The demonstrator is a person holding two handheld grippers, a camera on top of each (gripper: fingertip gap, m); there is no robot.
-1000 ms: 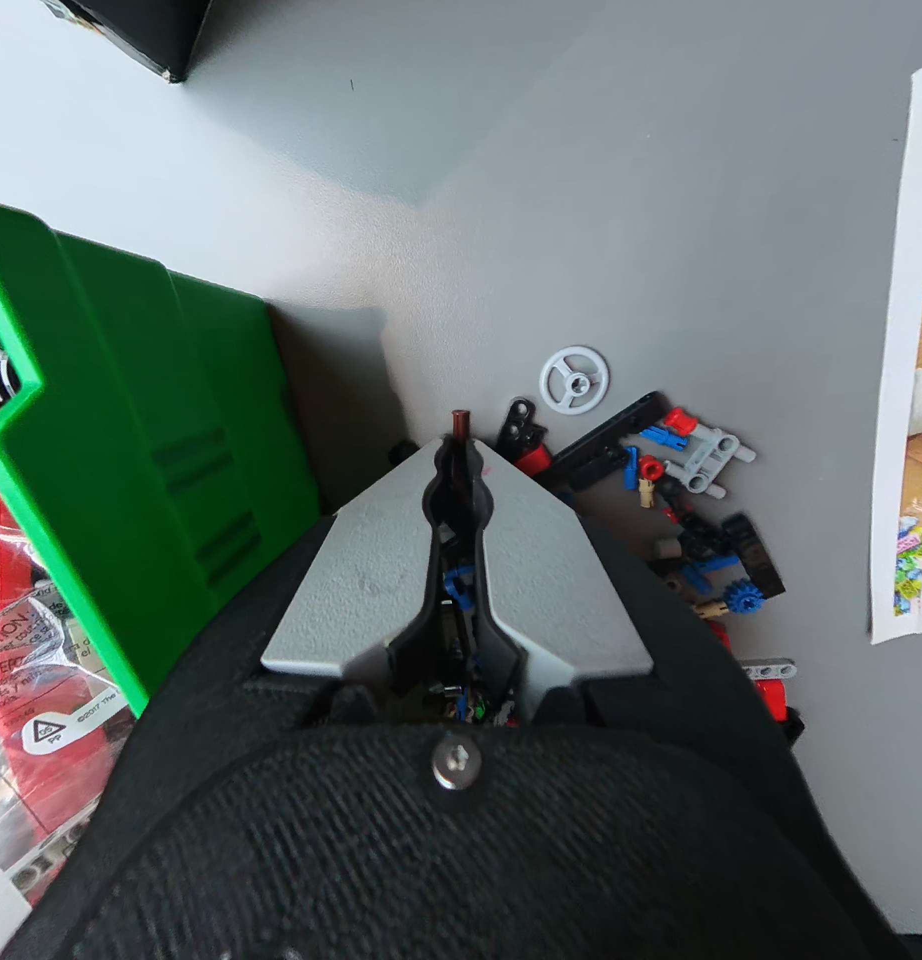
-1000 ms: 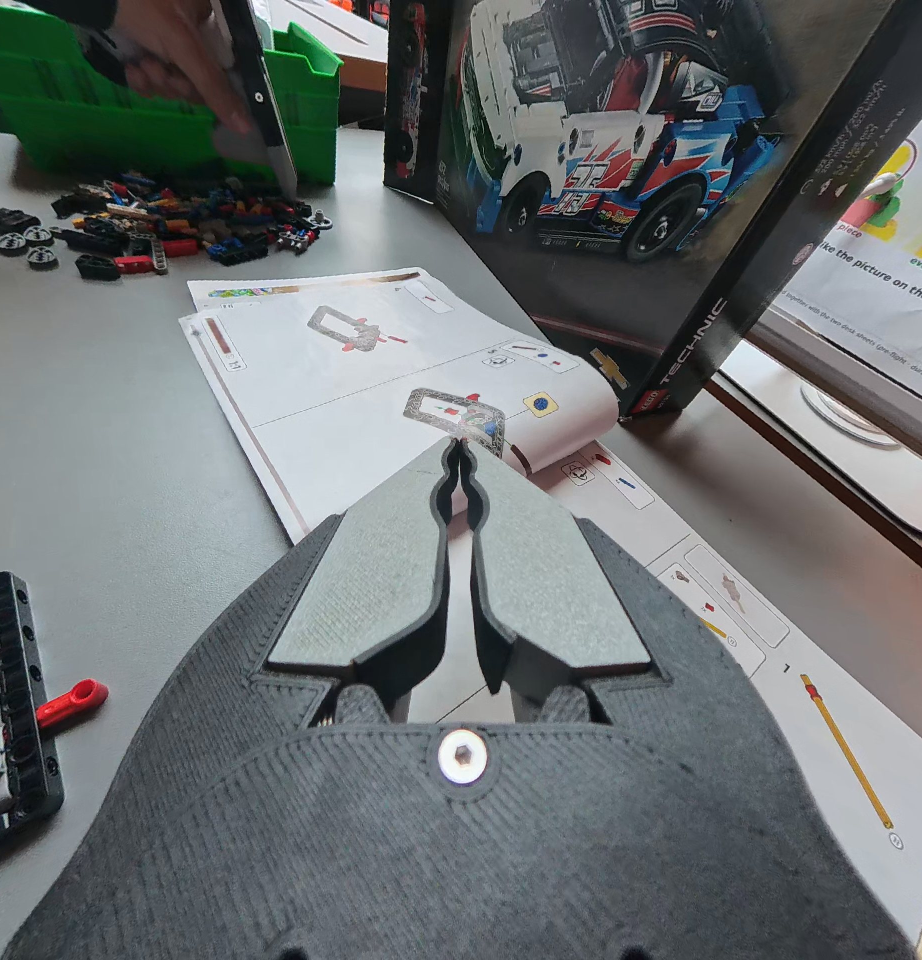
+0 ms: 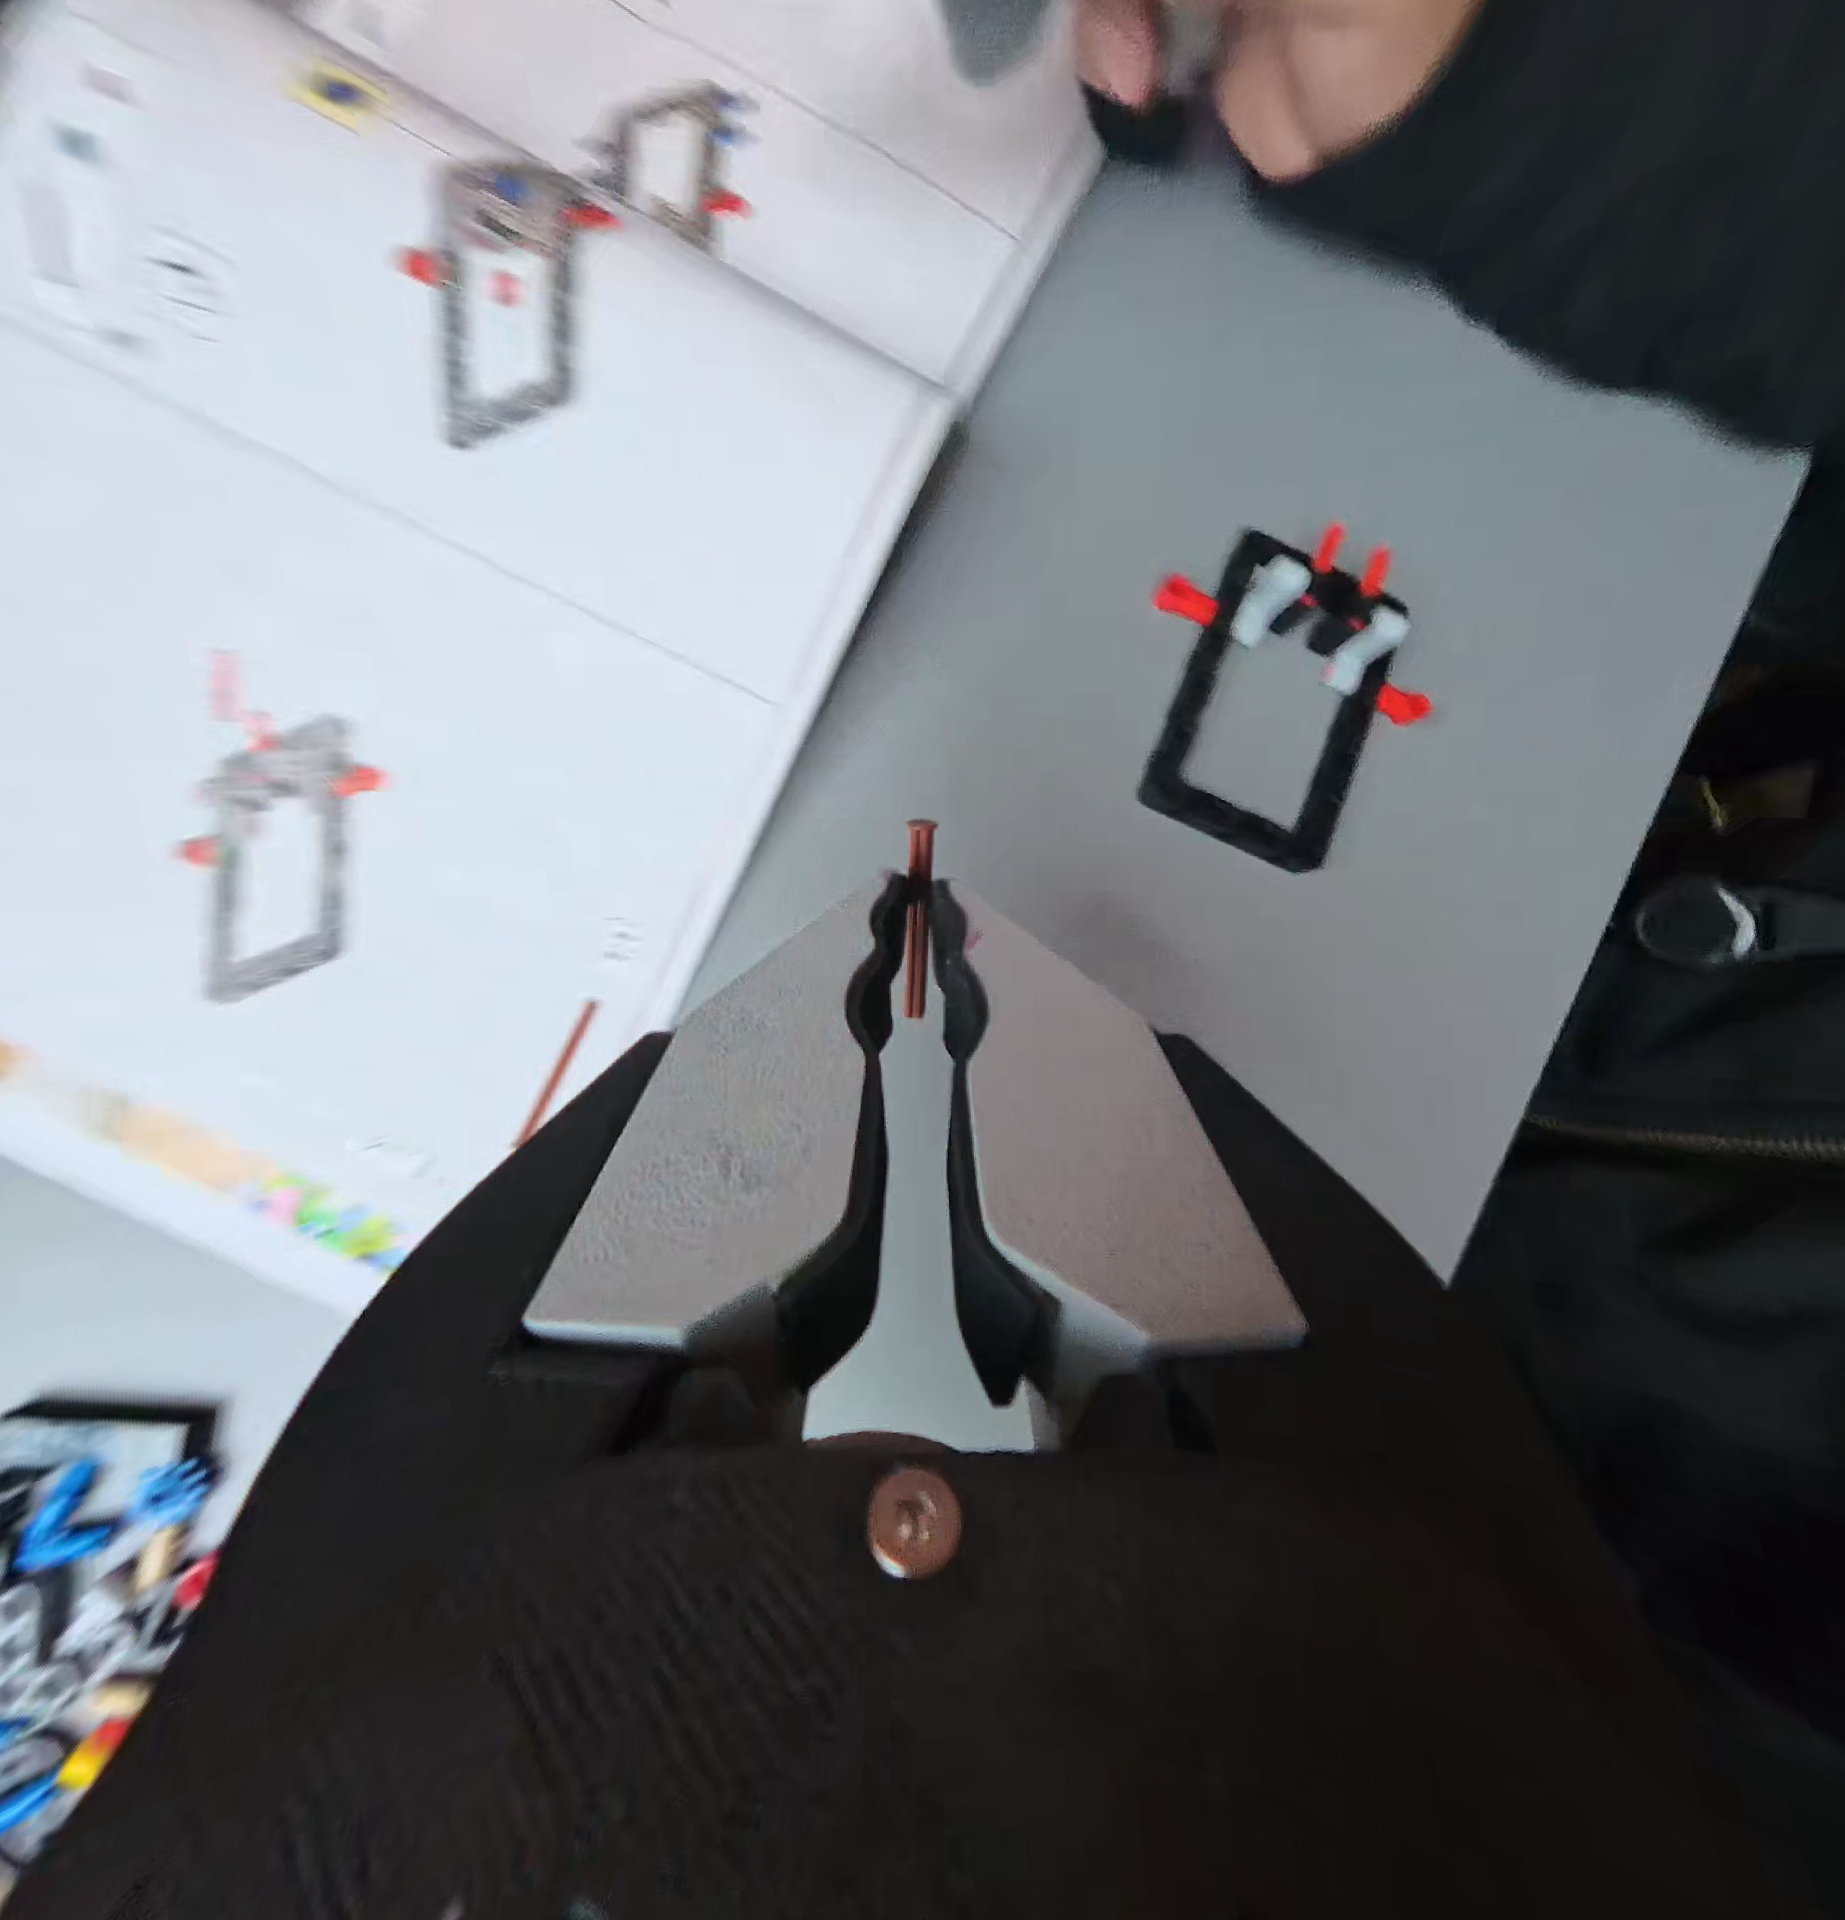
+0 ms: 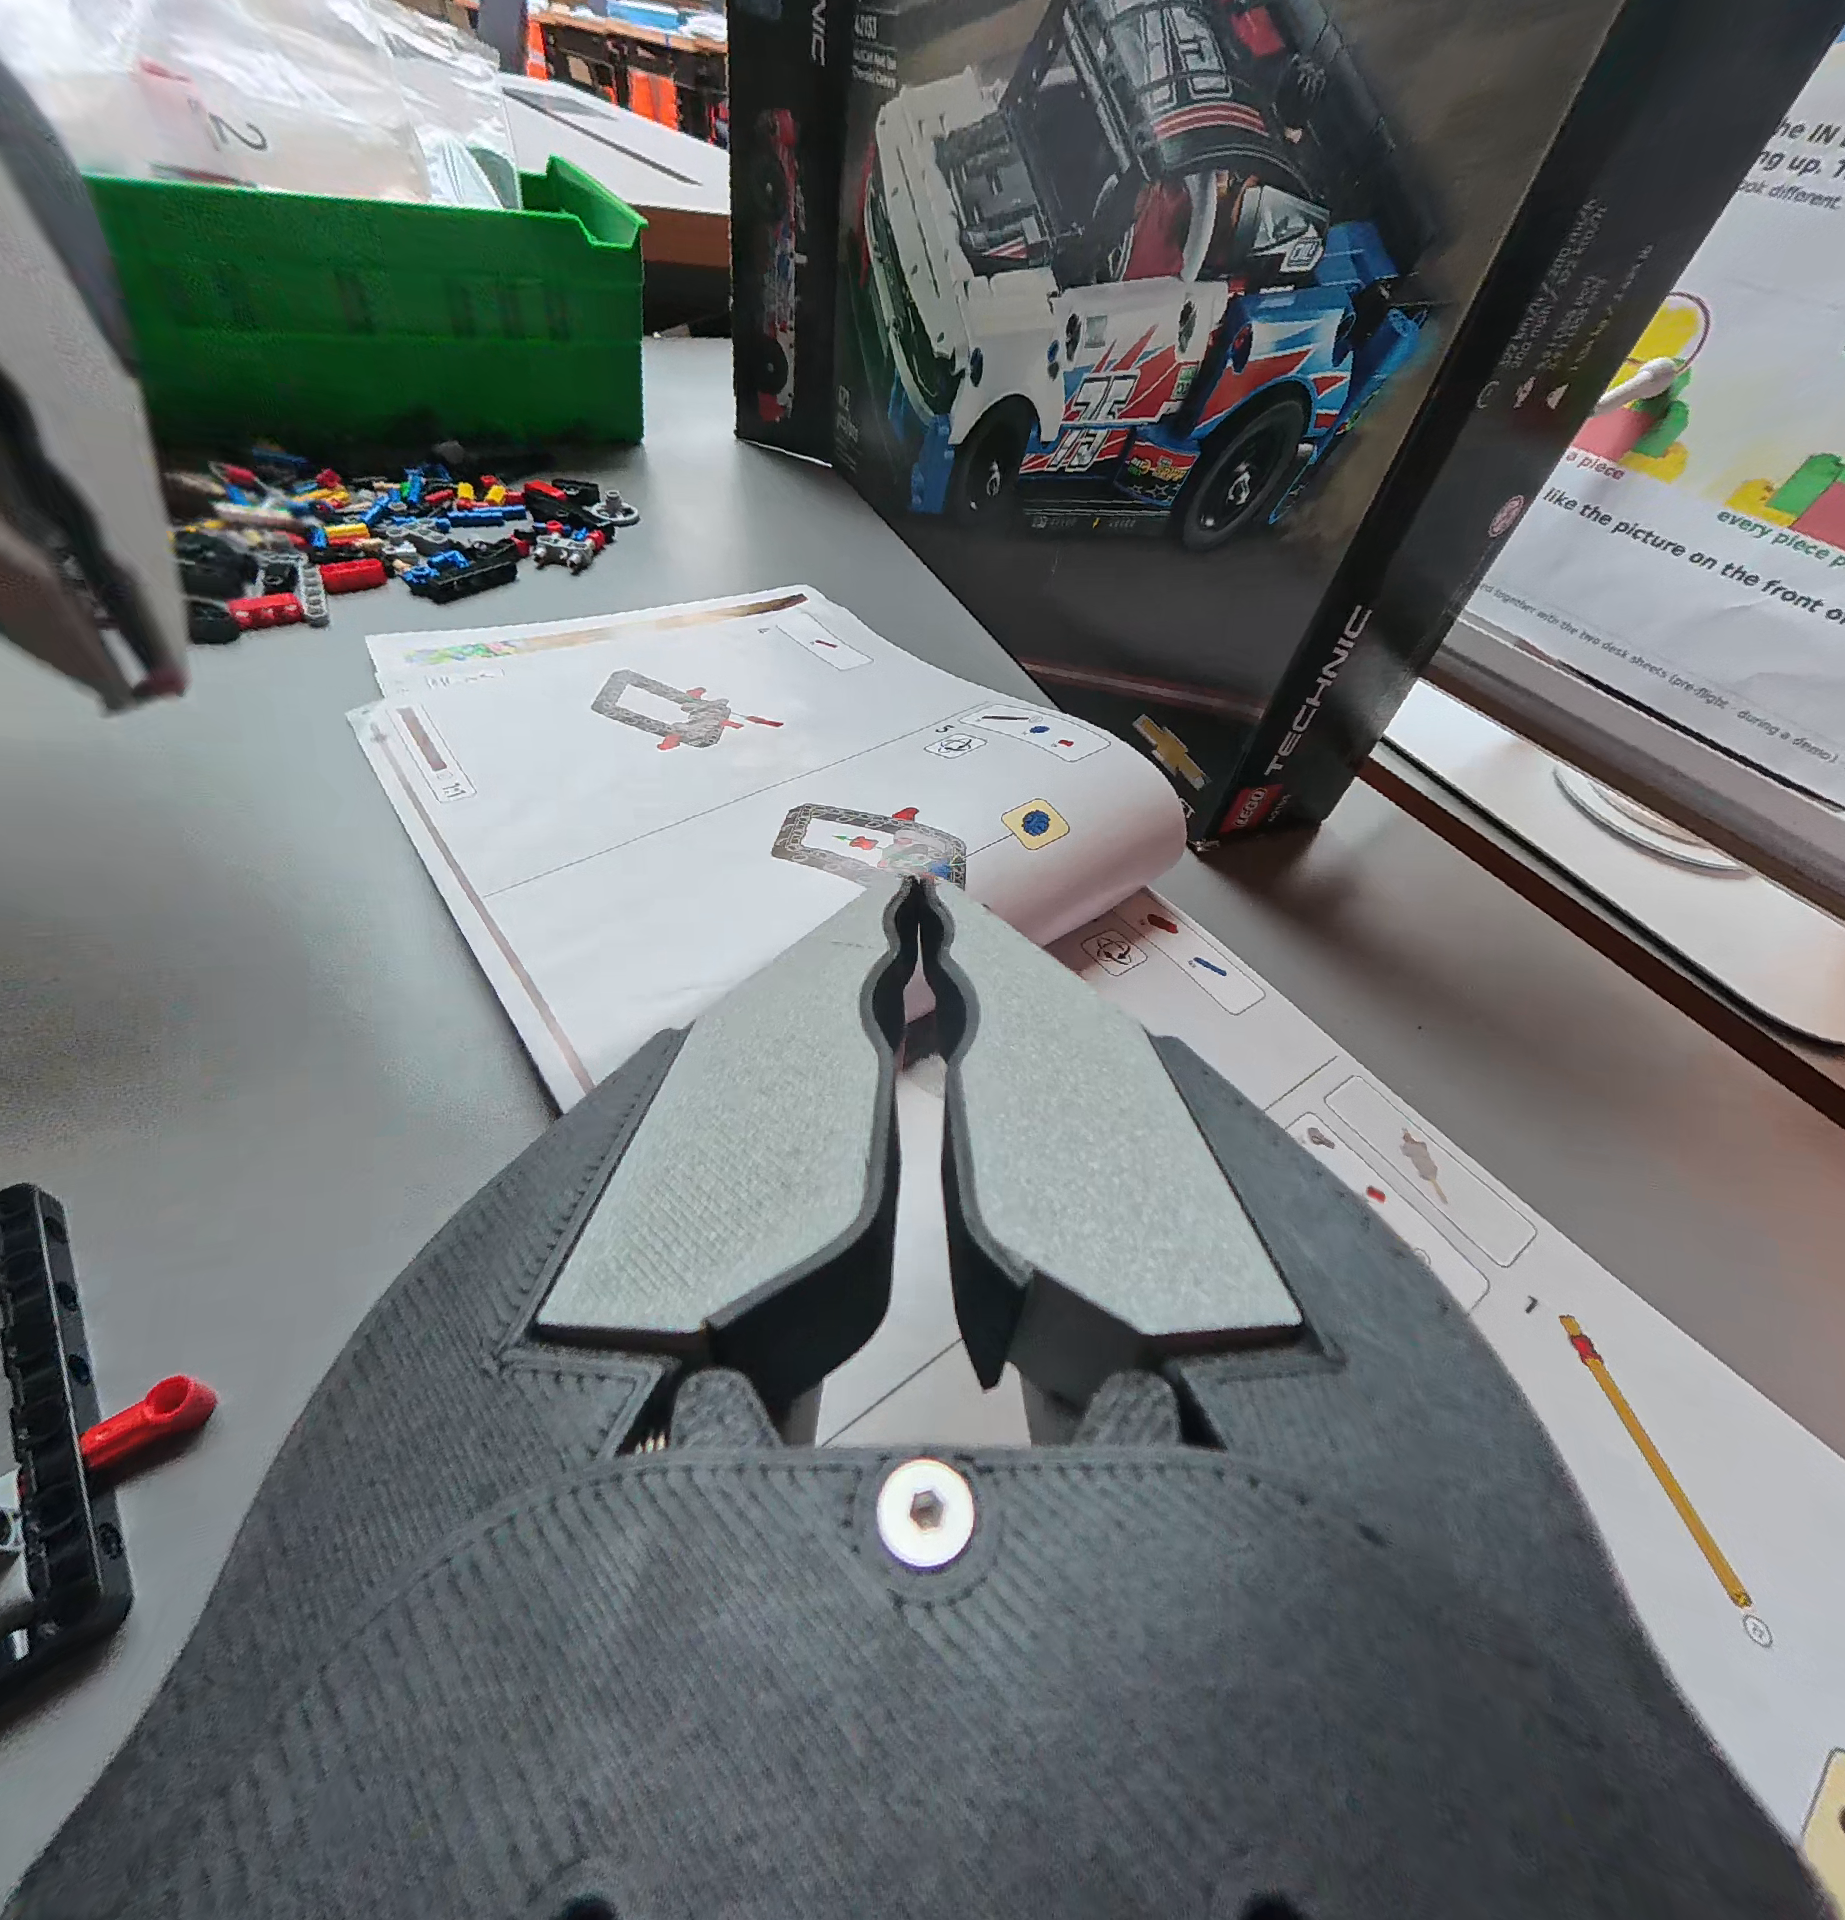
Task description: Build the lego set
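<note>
The left gripper is holding a thin reddish-brown axle between its jaws, which are closed down to a narrow slot on the rod. The axle is gripped along its length with its headed end sticking out past the tips, probably so that this free end can be pushed into a hole without regripping. The gripper is hanging above the grey bench, apart from the surface; this view is motion-blurred.

Just beyond and to the right of the axle tip, the black frame is lying flat on the bench with red pins and light grey connectors at its far end. It is lying apart from every other part, which leaves its sides reachable. Judging from the axle's heading, the frame is the likely target for insertion.

The right gripper is hovering low over the instruction booklet with its jaws pressed together at the tips and holding nothing — seemingly parked while free to steady the frame, which is showing at the near left edge of its view.

The booklet is lying open to the left of the frame, so the printed steps can be compared with the build. Farther off, the loose parts pile is lying in front of the green bin, and the set box is standing upright at the far right.
</note>
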